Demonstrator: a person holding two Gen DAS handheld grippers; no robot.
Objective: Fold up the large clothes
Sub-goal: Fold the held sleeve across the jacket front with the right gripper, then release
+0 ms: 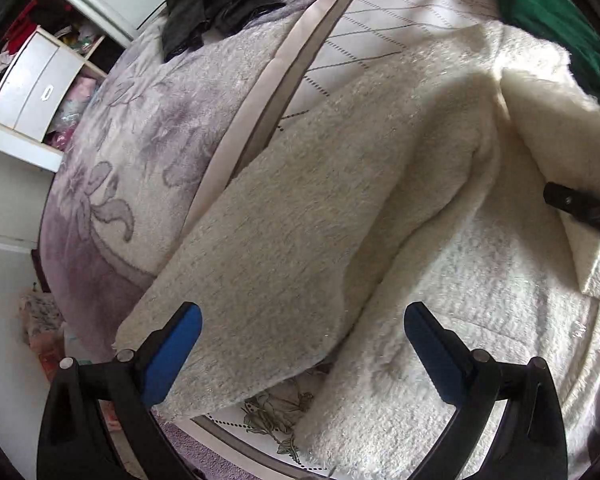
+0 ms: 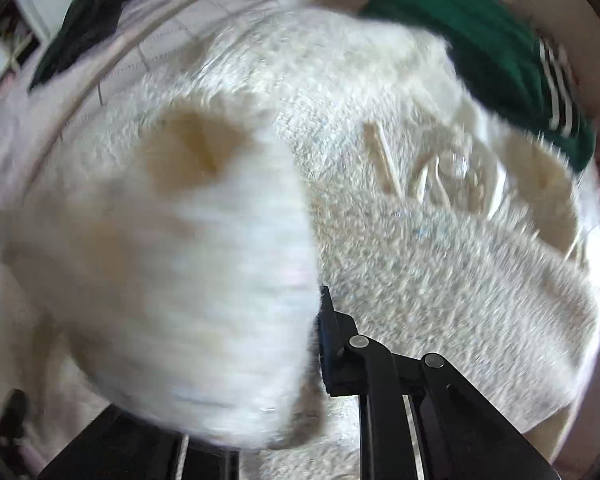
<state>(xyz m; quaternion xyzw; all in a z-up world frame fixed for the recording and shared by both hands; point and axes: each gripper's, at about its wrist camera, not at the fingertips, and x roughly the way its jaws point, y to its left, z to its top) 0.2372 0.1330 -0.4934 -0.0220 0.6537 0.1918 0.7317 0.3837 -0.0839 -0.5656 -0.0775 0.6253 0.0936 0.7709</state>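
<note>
Bed (image 1: 112, 184), one cream coat (image 1: 284, 216) (green garment (image 1: 556, 28) beside)

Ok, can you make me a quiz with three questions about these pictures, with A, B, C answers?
1. Where is the green garment?
A. hanging on a hook
B. on the bed, at the edge of the fuzzy cream garment
C. over a chair

2. What colour are the pads of the left gripper?
A. red
B. blue
C. yellow

3. What state is the left gripper in?
A. open, gripping nothing
B. shut on the green garment
C. shut on a sock

Answers:
1 B, the green cloth lies right against the cream fleece on the bed.
2 B, both pads show bright blue.
3 A, its fingers stand wide apart above the cream garment.
</note>
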